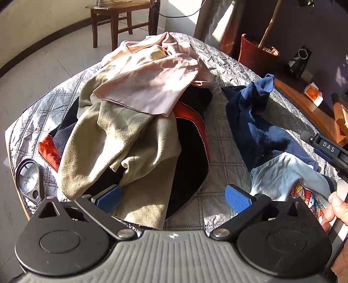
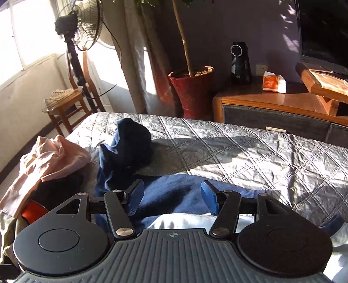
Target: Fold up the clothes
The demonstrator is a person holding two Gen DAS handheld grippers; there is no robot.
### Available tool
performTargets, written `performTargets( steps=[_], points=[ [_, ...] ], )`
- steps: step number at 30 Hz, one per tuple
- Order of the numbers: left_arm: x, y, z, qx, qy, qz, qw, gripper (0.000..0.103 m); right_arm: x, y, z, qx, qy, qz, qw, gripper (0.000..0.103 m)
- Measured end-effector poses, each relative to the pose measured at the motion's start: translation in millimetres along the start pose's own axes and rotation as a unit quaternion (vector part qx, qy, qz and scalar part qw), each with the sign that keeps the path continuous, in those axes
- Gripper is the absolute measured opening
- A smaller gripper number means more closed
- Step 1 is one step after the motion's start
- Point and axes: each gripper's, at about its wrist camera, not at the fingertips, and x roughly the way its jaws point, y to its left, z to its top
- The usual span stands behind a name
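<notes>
A heap of clothes lies on the grey quilted bed (image 1: 224, 139): a pink garment (image 1: 152, 82) on top, a beige fleece (image 1: 121, 139) under it, a black and orange zip jacket (image 1: 191, 139) beneath. A navy garment (image 1: 256, 122) with a pale blue part (image 1: 289, 172) lies crumpled to the right. My left gripper (image 1: 173, 198) is open, empty, low over the heap's near edge. My right gripper (image 2: 173, 197) is open and empty just above the navy garment (image 2: 174, 191); the pink garment (image 2: 50, 161) is to its left. The right gripper's body also shows in the left wrist view (image 1: 326, 148).
A round metal-rimmed object (image 1: 28, 176) lies at the bed's left edge. A wooden chair (image 1: 117, 19) stands beyond the bed. A red plant pot (image 2: 191, 91), a wooden cabinet (image 2: 271, 108) and a fan (image 2: 87, 24) stand behind it.
</notes>
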Motion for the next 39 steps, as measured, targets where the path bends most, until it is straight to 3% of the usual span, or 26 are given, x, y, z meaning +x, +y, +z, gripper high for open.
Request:
performTargets(
  steps=[2, 5, 6, 7, 8, 9, 11, 13, 14, 15, 17, 20, 25, 27, 31, 32, 33, 36, 37, 38, 39],
  points=[
    [0, -2, -1, 0.002, 0.002, -0.002, 1.0, 0.102, 1, -24, -10, -0.019, 0.044, -0.03, 0.998, 0.066],
    [1, -7, -3, 0.01, 0.003, -0.003, 0.9999, 0.102, 1, -32, -24, -0.055, 0.078, -0.019, 0.995, 0.067],
    [2, -8, -4, 0.012, 0.003, -0.003, 0.9999, 0.102, 2, -31, -27, -0.07, 0.08, -0.025, 0.994, 0.063],
    [2, -10, -5, 0.015, 0.003, -0.002, 0.9999, 0.102, 4, -31, -28, -0.079, 0.078, -0.031, 0.993, 0.054],
    [3, -11, -6, 0.018, 0.003, 0.0, 0.9998, 0.102, 6, -30, -29, -0.087, 0.076, -0.038, 0.993, 0.015],
    [4, -12, -7, 0.02, 0.004, 0.002, 0.9998, 0.102, 9, -28, -27, -0.096, 0.073, -0.044, 0.992, 0.009],
    [6, -13, -8, 0.023, 0.007, 0.003, 0.9997, 0.102, 11, -14, -24, -0.138, 0.054, -0.07, 0.986, 0.008],
    [6, -14, -8, 0.024, 0.006, 0.003, 0.9997, 0.102, 0, 3, -17, -0.204, -0.015, -0.106, 0.973, 0.01],
    [6, -15, -8, 0.026, 0.006, 0.003, 0.9996, 0.102, -10, 2, -9, -0.189, -0.044, -0.097, 0.976, 0.021],
    [7, -15, -9, 0.027, 0.007, 0.003, 0.9996, 0.102, -16, -3, -3, -0.164, -0.052, -0.094, 0.981, 0.043],
    [7, -15, -9, 0.029, 0.008, 0.002, 0.9996, 0.102, -26, -17, 4, -0.12, -0.06, -0.104, 0.985, 0.073],
    [7, -14, -9, 0.028, 0.009, -0.001, 0.9996, 0.102, -42, -54, -8, -0.062, -0.046, -0.138, 0.987, 0.06],
    [6, -17, -11, 0.033, 0.012, -0.01, 0.9993, 0.102, -82, -116, -56, 0.026, -0.011, -0.192, 0.981, 0.06],
    [6, -22, -14, 0.044, 0.013, -0.013, 0.9989, 0.102, -92, -138, -81, 0.052, 0.01, -0.199, 0.978, 0.061],
    [7, -31, -21, 0.065, 0.013, -0.011, 0.9978, 0.102, -94, -164, -109, 0.098, 0.043, -0.17, 0.98, 0.066],
    [7, -33, -23, 0.069, 0.013, -0.009, 0.9975, 0.102, -95, -166, -112, 0.098, 0.04, -0.17, 0.98, 0.061],
    [8, -35, -24, 0.072, 0.014, -0.007, 0.9973, 0.102, -96, -166, -113, 0.099, 0.035, -0.172, 0.979, 0.007],
    [10, -38, -26, 0.077, 0.015, -0.005, 0.9969, 0.102, -108, -165, -99, 0.088, -0.017, -0.209, 0.974, 0.008],
    [10, -39, -27, 0.08, 0.014, -0.005, 0.9967, 0.102, -112, -166, -92, 0.076, -0.038, -0.225, 0.971, 0.01],
    [10, -40, -28, 0.082, 0.014, -0.005, 0.9965, 0.102, -113, -165, -82, 0.048, -0.051, -0.252, 0.965, 0.021],
    [10, -41, -29, 0.084, 0.014, -0.006, 0.9963, 0.102, -113, -163, -72, 0.017, -0.055, -0.271, 0.961, 0.021]
  ],
)
